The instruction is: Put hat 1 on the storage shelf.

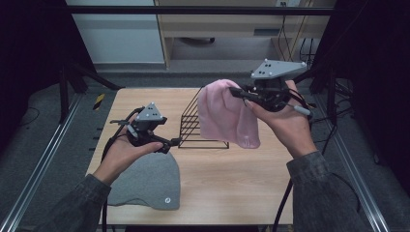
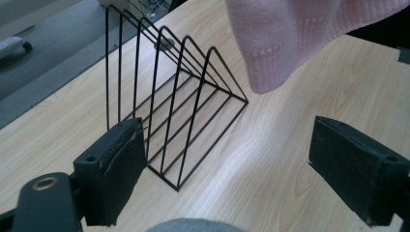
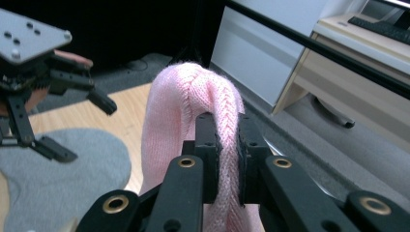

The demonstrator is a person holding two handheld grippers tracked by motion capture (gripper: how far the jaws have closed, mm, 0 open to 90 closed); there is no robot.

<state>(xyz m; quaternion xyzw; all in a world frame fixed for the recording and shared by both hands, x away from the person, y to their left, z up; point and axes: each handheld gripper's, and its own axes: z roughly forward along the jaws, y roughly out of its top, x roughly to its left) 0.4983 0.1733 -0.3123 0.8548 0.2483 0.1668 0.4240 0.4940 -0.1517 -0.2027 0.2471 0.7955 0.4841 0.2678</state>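
The right gripper (image 3: pixel 226 159) has its jaws clamped on a fold of the soft pink knitted hat (image 1: pixel 225 116), hanging over the black wire rack (image 1: pixel 196 123). The left gripper (image 2: pixel 241 169), jaws apart, hovers near the flat grey hat (image 1: pixel 147 181) on the wooden table (image 1: pixel 241 179).

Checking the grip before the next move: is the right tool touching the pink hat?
Touching. The right gripper view shows the right tool shut on a fold of the pink hat, knit pinched between both jaws.
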